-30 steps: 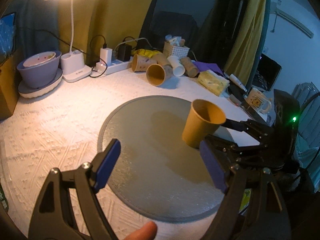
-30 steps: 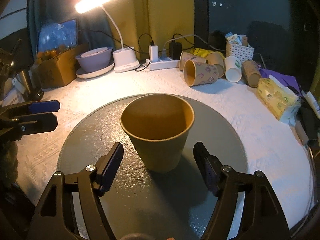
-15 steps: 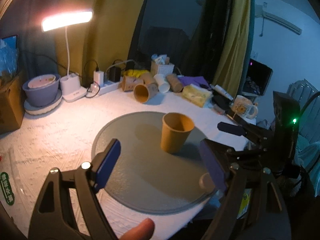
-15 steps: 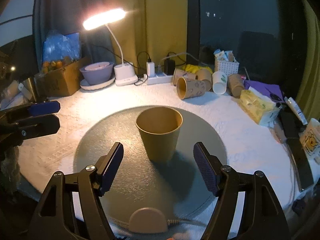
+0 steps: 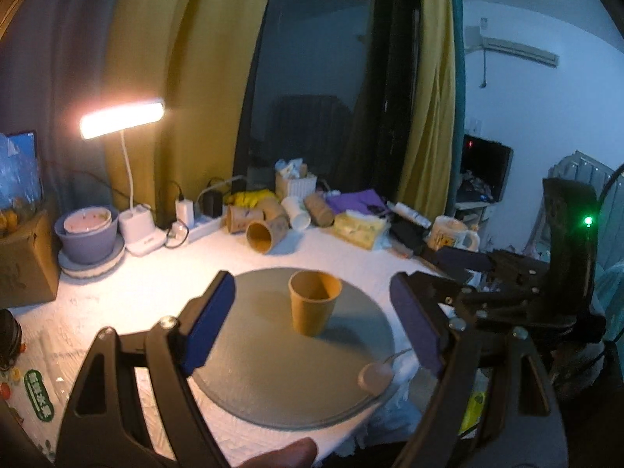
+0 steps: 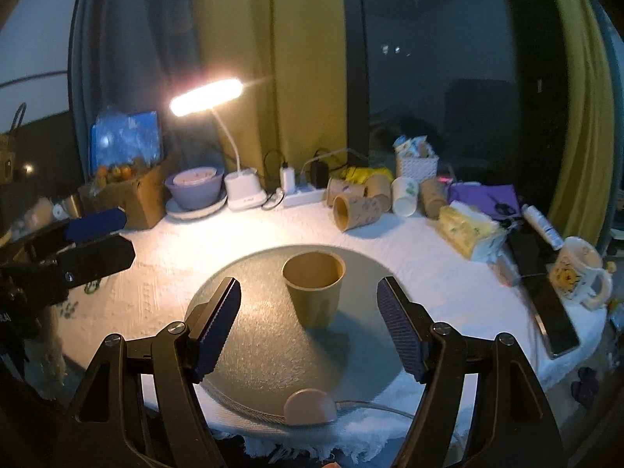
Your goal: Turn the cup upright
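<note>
Item: paper cup [image 6: 314,290], tan, standing mouth up and empty on the grey round mat [image 6: 269,355] at the middle of the bench [image 6: 163,284]; we judge the flip done

Handling: we take it for light, thin-walled and easily crushed or tipped; if it is to be held again, pinch gently across the side wall around mid-height, not at the rim

Right gripper [image 6: 308,321]: jaws spread wide, nothing between them, cup just beyond the tips and apart from both pads

Left gripper [image 5: 312,329]: jaws likewise spread and empty, cup seen past them, well apart

Containers at the back of the bench:
- several paper cups [image 6: 357,210] lying on their sides, mouths showing nothing inside
- white cup [image 6: 403,197], on its side among them, contents not visible
- purple bowl [image 6: 195,191] on a plate, something pale inside that we cannot identify
- white basket [image 6: 417,162] with small packets standing in it
- cardboard box [image 6: 132,195] at the left, orange items showing at its top
- printed mug [image 6: 577,277] at the right edge, upright, inside hidden

Also: lit desk lamp [image 6: 206,97], tissue pack [image 6: 468,230]
</note>
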Action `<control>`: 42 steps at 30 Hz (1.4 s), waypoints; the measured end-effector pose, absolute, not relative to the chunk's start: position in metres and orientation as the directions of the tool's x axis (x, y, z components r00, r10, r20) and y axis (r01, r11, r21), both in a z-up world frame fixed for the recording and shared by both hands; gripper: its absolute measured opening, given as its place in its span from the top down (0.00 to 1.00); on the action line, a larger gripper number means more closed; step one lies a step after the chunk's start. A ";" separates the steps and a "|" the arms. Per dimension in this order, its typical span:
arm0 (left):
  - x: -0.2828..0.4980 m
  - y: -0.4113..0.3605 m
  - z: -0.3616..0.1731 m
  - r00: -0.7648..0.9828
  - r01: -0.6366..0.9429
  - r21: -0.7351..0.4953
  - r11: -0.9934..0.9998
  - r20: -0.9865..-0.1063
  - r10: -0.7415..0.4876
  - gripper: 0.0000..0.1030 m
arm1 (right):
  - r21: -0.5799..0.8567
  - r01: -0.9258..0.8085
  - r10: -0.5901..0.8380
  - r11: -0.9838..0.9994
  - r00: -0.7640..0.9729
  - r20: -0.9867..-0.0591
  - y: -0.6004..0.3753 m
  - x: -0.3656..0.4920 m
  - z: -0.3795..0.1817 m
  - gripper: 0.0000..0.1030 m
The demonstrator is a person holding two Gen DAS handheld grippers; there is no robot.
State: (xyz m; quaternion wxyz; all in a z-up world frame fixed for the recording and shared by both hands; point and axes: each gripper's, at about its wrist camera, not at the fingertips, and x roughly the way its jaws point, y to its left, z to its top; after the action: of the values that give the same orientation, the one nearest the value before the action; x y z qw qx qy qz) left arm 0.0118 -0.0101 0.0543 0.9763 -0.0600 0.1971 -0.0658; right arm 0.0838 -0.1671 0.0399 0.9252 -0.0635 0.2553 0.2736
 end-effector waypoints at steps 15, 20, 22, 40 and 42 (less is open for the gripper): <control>-0.020 -0.022 0.090 0.971 0.050 -0.129 0.990 -0.225 -0.078 0.09 | -0.013 -0.494 0.448 0.870 0.799 -0.401 -0.194 0.051 0.086 0.27; -0.024 -0.018 0.091 0.975 0.052 -0.137 0.989 -0.206 -0.080 0.09 | -0.025 -0.473 0.430 0.881 0.821 -0.375 -0.201 0.045 0.097 0.27; -0.025 -0.017 0.090 0.975 0.051 -0.138 0.989 -0.206 -0.079 0.09 | -0.031 -0.468 0.425 0.883 0.827 -0.367 -0.202 0.043 0.100 0.27; -0.026 -0.015 0.087 0.971 0.040 -0.144 0.989 -0.227 -0.072 0.09 | -0.023 -0.479 0.433 0.877 0.813 -0.390 -0.201 0.047 0.097 0.27; -0.025 -0.016 0.087 0.971 0.043 -0.142 0.989 -0.227 -0.075 0.09 | -0.023 -0.480 0.435 0.877 0.812 -0.389 -0.201 0.047 0.097 0.27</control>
State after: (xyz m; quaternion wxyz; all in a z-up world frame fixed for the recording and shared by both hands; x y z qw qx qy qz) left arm -0.0249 -0.0156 0.0870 0.9904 -0.0684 0.1168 -0.0296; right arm 0.0474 -0.2014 0.0965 0.9500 -0.0600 0.1895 0.2406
